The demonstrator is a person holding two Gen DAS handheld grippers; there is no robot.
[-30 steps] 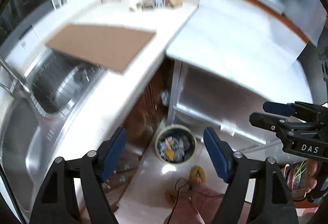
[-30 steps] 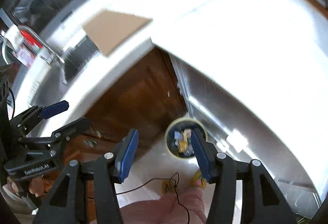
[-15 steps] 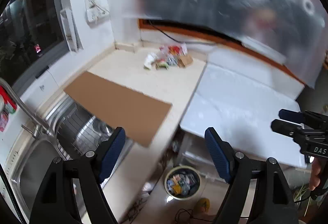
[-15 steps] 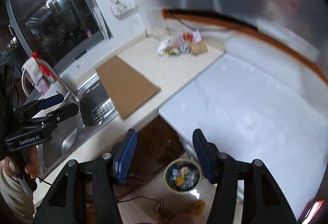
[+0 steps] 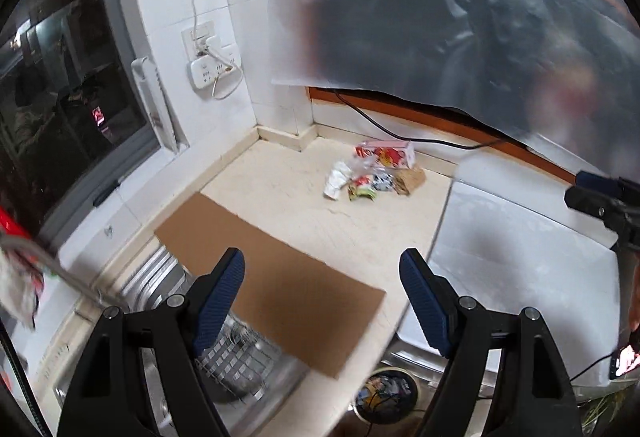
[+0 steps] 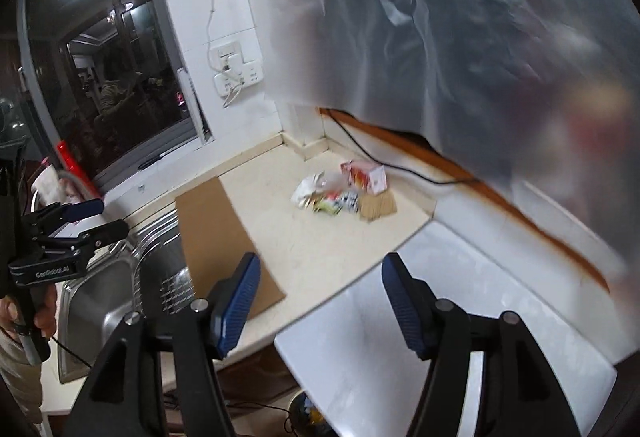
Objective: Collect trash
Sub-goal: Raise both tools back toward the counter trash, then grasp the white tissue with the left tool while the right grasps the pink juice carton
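Kitchen counter, pale stone, runs into a tiled corner under a dark window. A small heap of trash lies near that corner — a red-and-white carton, crumpled wrappers and a scrap of brown card, all touching. It sits bunched against the back wall, probably swept together so it can be picked off piece by piece. Nearer the cameras a sheet of cardboard lies flat, one end overhanging the steel sink, so it partly covers the basin. Below the counter edge a round bin stands on the floor, already holding scraps; it looks like the drop-off point.

Both tools point forward and down at the heap, well short of it. The left gripper has its jaws spread wide with nothing between them. The right gripper is empty too — its jaws are opening. Each shows at the edge of the other's view, held side by side, a hand gripping the left handle.
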